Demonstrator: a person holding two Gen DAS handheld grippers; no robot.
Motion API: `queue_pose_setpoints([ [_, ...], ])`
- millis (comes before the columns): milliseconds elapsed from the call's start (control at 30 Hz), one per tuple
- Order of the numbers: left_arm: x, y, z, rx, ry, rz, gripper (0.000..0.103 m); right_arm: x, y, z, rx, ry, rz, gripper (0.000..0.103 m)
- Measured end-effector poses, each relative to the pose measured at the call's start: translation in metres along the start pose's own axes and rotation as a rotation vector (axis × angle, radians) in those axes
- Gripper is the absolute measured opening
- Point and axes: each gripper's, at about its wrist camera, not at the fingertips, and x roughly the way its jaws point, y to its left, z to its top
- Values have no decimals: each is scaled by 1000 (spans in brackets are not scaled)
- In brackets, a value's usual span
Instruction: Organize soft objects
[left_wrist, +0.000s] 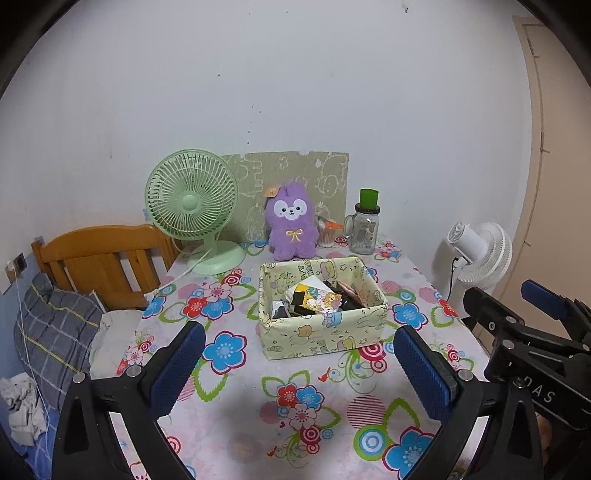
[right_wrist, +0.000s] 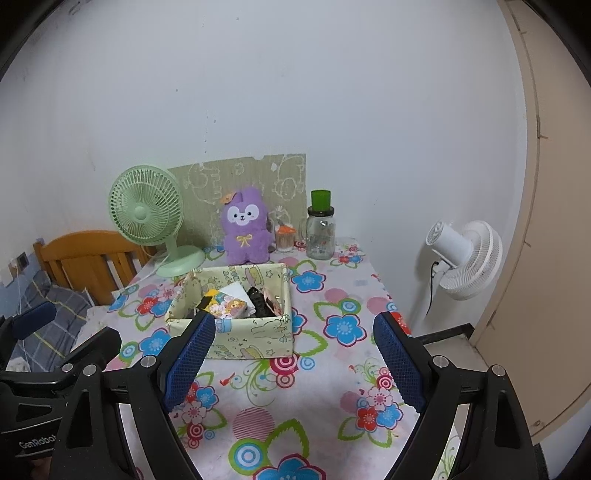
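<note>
Both my grippers are hovering over the flowery tablecloth (left_wrist: 236, 417) with nothing in them: left gripper (left_wrist: 299, 363) spread wide, right gripper (right_wrist: 293, 356) just as wide. The purple plush bunny (left_wrist: 292, 223) sits upright at the back by the wall, between the green fan (left_wrist: 192, 206) and the glass jar (left_wrist: 364, 229). The fabric box (left_wrist: 325, 338) of soft bits is right in front of it.

Purple plush toy (left_wrist: 292, 221) looking fuzzy; box (left_wrist: 321, 334) showing matt printed paper (creased); jar (left_wrist: 365, 230) reading as glossy glass.
</note>
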Motion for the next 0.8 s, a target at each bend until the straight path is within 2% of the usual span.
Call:
queue_pose_setpoints([
  [800,-5,1,3,-8,-3,-5,103,-3,0,-1,7,-12,-7,90],
])
